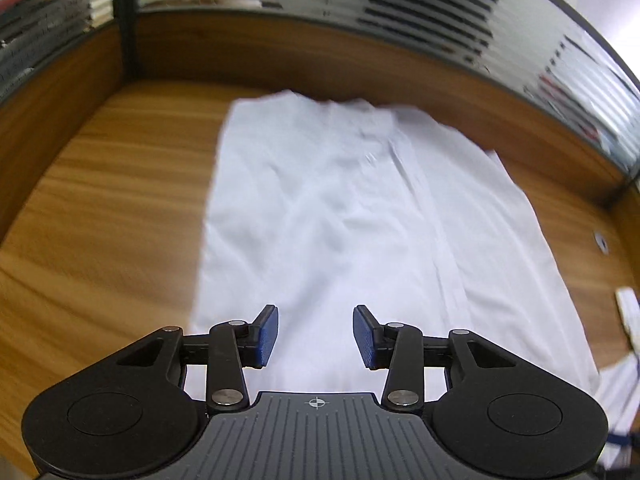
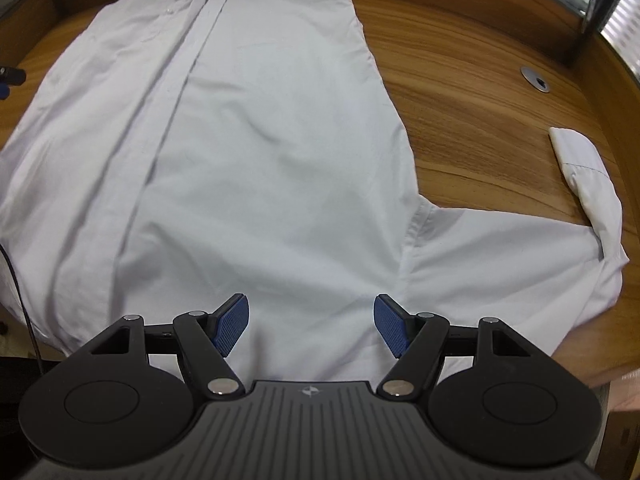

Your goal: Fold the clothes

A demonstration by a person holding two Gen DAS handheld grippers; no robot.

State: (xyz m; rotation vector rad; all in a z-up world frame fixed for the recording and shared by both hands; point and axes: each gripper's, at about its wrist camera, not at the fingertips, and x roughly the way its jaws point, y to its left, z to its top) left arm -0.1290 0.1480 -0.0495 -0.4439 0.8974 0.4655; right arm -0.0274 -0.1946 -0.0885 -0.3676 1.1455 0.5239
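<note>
A white button-front shirt (image 1: pixel 328 208) lies spread flat on the wooden desk (image 1: pixel 100 208), its placket running away from me. My left gripper (image 1: pixel 315 336) hovers open over the shirt's near part, nothing between its blue pads. In the right wrist view the same shirt (image 2: pixel 260 140) fills the frame, and one sleeve (image 2: pixel 520 256) stretches to the right with its cuff (image 2: pixel 580 160) bent back toward the far side. My right gripper (image 2: pixel 311 326) is open above the shirt's near edge, beside the armpit seam, holding nothing.
Wooden partition walls (image 1: pixel 280 52) with striped glass panels above enclose the desk at the back and sides. A round cable grommet (image 2: pixel 535 79) sits in the desk at the right. Bare wood lies left of the shirt (image 1: pixel 120 184). A dark cable (image 2: pixel 24 300) runs at the left edge.
</note>
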